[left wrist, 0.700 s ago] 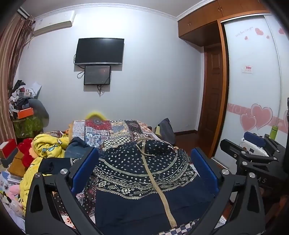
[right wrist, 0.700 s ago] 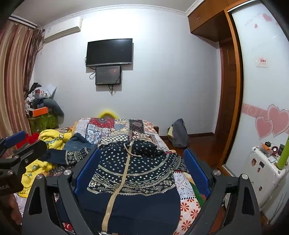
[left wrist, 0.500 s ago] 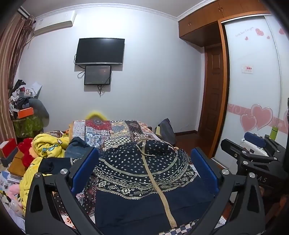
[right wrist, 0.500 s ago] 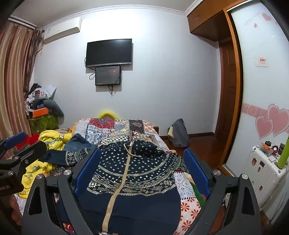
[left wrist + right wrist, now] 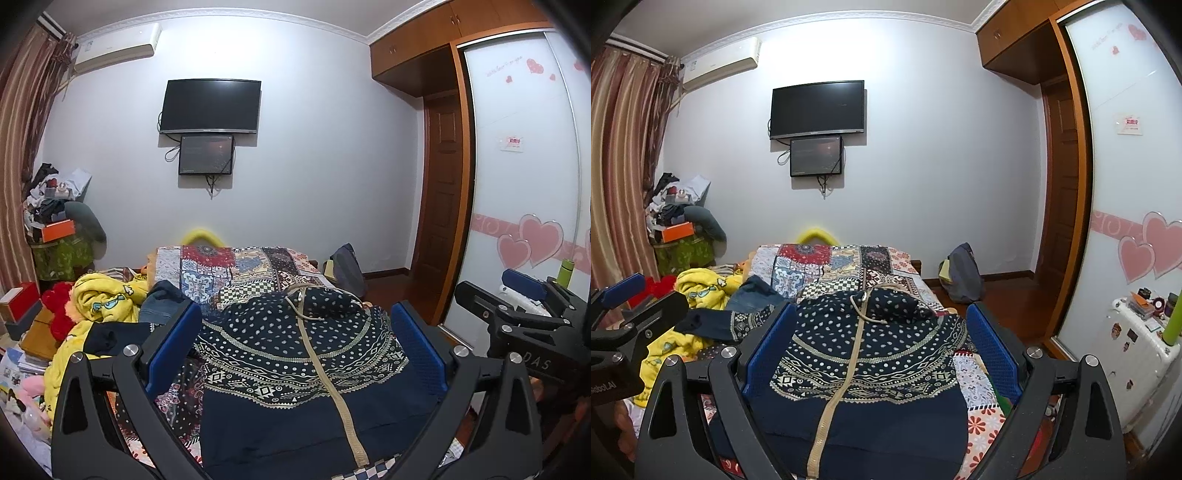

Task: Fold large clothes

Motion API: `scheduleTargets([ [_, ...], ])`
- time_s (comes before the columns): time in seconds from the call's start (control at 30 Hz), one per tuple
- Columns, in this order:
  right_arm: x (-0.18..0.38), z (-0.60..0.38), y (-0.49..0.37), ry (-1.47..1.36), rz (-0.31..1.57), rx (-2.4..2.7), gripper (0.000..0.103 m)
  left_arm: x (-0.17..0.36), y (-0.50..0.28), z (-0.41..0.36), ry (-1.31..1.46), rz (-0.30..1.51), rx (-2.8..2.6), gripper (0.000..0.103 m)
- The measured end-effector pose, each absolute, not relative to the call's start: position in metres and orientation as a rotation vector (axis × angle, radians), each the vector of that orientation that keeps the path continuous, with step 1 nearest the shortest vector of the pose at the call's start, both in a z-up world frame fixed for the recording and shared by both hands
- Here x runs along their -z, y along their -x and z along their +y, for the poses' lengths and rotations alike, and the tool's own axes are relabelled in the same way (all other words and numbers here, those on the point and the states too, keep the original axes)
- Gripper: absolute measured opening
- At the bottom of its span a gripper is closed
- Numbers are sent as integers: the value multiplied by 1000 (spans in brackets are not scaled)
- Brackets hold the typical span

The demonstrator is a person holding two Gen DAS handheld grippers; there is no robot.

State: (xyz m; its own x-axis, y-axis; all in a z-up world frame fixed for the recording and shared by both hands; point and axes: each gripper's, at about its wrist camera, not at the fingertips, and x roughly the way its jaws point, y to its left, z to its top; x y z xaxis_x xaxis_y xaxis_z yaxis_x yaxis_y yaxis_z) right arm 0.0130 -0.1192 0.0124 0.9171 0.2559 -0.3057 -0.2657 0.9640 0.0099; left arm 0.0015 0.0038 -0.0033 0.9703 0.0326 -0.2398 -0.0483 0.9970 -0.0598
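Observation:
A dark navy hooded jacket point(image 5: 295, 365) with white dots, patterned bands and a beige zip lies flat on the patchwork bed cover point(image 5: 240, 266); it also shows in the right wrist view point(image 5: 868, 362). One sleeve point(image 5: 716, 325) stretches to the left. My left gripper point(image 5: 295, 350) is open and empty above the jacket. My right gripper point(image 5: 879, 350) is open and empty above it too. Each gripper appears at the edge of the other's view.
A yellow cartoon blanket point(image 5: 103, 299) and a folded pair of jeans point(image 5: 162, 302) lie left of the jacket. Boxes and toys are stacked at the far left point(image 5: 22, 306). A grey bag point(image 5: 960, 273) sits on the floor by the wardrobe's sliding door point(image 5: 517, 184).

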Motion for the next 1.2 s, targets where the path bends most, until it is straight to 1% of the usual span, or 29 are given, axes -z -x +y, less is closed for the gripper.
scheduleTargets([
  [1.2,-9,-108,-18,33,310,-299,92,5,-3,9,78,242,-48,103],
])
